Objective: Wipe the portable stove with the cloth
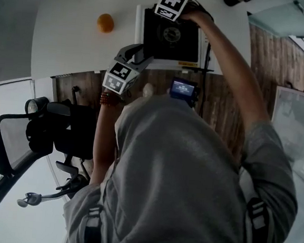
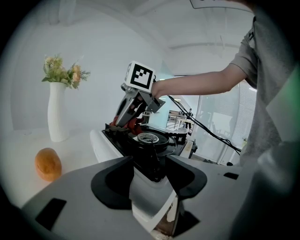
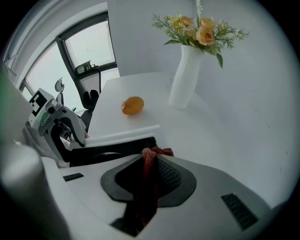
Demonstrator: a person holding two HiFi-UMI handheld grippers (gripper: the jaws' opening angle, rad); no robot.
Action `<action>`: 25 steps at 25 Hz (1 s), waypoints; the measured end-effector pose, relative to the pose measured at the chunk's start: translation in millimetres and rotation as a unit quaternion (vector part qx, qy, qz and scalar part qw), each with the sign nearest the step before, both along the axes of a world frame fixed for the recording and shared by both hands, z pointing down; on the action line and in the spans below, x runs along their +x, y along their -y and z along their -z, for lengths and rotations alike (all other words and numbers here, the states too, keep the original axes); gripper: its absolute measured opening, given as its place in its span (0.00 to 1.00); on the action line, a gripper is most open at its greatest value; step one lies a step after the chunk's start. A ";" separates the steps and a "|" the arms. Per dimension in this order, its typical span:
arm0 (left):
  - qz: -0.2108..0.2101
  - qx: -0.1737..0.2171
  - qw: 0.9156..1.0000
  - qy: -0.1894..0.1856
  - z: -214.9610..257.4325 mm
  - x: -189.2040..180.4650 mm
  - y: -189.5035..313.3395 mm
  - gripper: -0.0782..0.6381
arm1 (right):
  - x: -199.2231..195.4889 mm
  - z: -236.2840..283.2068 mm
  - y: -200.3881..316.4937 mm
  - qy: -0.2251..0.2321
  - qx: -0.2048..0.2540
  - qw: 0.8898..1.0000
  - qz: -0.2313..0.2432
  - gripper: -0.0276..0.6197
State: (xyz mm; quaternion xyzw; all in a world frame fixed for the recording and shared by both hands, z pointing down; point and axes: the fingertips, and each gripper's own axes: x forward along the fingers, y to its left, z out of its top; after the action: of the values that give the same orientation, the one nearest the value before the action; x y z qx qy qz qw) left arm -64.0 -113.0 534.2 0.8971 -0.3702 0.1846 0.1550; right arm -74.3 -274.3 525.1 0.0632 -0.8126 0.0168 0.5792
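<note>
Position: I stand by a white table (image 1: pixel 69 42); a person in a grey top leans over it with a gripper in each hand.
Portable stove: the portable stove (image 1: pixel 170 38) sits at the table's near edge. It has a black top, a round burner at centre and a white casing.
Left gripper: the left gripper (image 2: pixel 150 174) points slightly downward at the stove's near left corner. Its jaws are set wide, the corner of the casing fills the gap between them, and the pads appear to bear on it from both sides.
Right gripper: the right gripper (image 3: pixel 152 155) points steeply down over the far part of the stove top. Its jaws are nearly together, clamped on the cloth.
Cloth: the red cloth (image 3: pixel 147 187) is bunched between the right jaws. Its free end shows at the fingertips, down on the black top by the far edge, as the left gripper view confirms.
Orange fruit: the orange fruit (image 1: pixel 105 22) lies on the table to the left of the stove, well apart from it.
Vase: a white vase (image 3: pixel 185 79) holding flowers stands upright beyond the fruit.
Chair: a black office chair (image 1: pixel 50 130) stands on the floor to the person's left.
</note>
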 end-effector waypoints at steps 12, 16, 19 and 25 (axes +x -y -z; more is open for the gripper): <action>0.012 0.082 0.996 0.013 51.8 -3.0 12.3 0.42 | 37.5 66.1 0.5 0.194 0.133 0.970 -0.064 0.19; 0.048 0.158 0.986 -0.013 96.0 -2.3 32.2 0.42 | 59.6 143.1 -17.8 0.364 0.149 0.909 -0.134 0.19; 0.091 0.195 0.976 -0.039 123.9 -1.4 43.4 0.42 | 78.1 184.8 -42.5 0.469 0.162 0.851 -0.171 0.20; 0.139 0.240 0.959 -0.056 153.8 1.7 43.5 0.39 | 98.3 202.7 -92.8 0.527 0.236 0.794 -0.192 0.20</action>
State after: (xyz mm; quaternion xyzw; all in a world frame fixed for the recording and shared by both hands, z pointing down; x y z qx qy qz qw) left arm -62.3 -156.5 380.3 0.8565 -0.5155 0.0167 -0.0209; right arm 24.1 -181.5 322.5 0.3343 -0.9418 -0.0341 0.0134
